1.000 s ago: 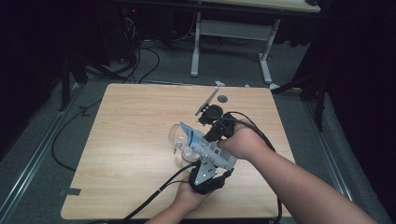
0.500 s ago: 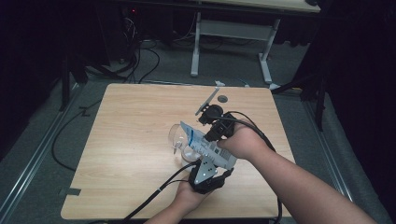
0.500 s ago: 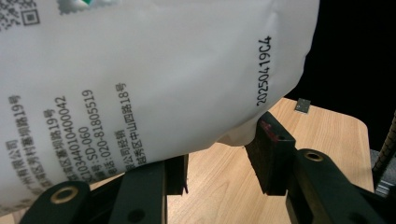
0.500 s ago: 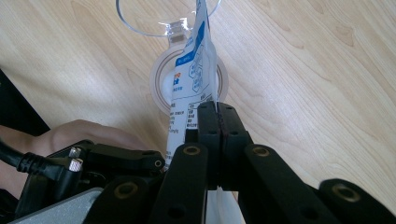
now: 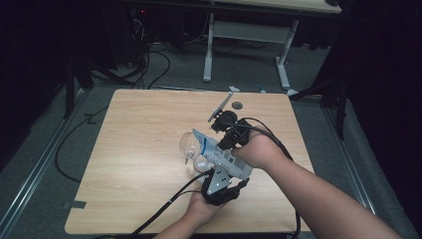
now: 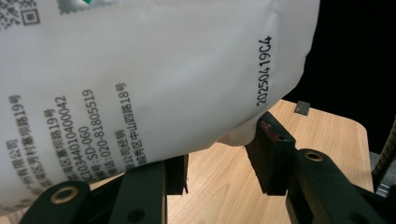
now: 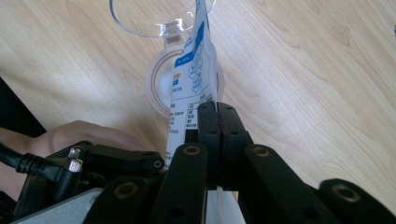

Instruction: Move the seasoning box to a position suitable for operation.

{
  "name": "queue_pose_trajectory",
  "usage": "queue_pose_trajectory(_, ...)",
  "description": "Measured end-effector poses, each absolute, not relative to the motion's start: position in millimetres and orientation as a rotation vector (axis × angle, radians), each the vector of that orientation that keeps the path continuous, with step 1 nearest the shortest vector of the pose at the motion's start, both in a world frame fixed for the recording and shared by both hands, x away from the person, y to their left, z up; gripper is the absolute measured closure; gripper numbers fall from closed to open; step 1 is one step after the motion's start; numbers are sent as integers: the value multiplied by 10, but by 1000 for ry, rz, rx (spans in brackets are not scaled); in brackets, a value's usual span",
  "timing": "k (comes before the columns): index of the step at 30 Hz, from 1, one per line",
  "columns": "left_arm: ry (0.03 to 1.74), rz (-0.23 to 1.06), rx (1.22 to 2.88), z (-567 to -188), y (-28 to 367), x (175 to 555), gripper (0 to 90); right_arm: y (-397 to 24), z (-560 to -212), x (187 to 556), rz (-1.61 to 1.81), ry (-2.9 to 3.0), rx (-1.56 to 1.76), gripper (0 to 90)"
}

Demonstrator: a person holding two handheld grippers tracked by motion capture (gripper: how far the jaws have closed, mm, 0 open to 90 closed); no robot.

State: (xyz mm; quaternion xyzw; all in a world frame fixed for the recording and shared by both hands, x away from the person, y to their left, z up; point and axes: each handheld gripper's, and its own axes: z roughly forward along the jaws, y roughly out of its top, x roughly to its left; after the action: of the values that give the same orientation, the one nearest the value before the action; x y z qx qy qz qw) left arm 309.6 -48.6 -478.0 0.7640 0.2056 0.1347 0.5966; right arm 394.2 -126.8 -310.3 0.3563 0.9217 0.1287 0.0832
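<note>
While both hands keep a white pouch (image 5: pixel 219 154) tipped over a clear glass (image 5: pixel 189 147) near the middle of the worktop (image 5: pixel 129 164), this looks like the pouring stage. The right gripper (image 7: pixel 217 123) has its fingers pressed fully together on the pouch's thin flat edge, so that side is pinched tight. The left gripper (image 6: pixel 219 161) is under the fat bottom end of the pouch, fingers about halfway open; the bag sits on and against them, but I honestly can't tell whether they're squeezing it or just cradling it, since the left gripper view is so close up.

Progress-wise: the pouch is lifted, angled, and its top corner points down toward the glass rim. In the right gripper view there's a white ring of something in the bottom of the glass, possibly liquid already in there, though it's hard to be sure. My guess is the pour is underway or about to start, with most of the bag's contents still inside, since it looks plump. Left to do: finish emptying, then set the pouch down. A small dark disc (image 5: pixel 237 105) and a thin tool (image 5: pixel 221 107) sit untouched near the far edge.
</note>
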Motion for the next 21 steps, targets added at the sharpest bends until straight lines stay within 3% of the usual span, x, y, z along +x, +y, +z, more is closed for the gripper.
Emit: queue_pose_trajectory(21,478,312,1768,-4760,-485,3086,611,-1252,-3091,3937,383,2752,1063,899)
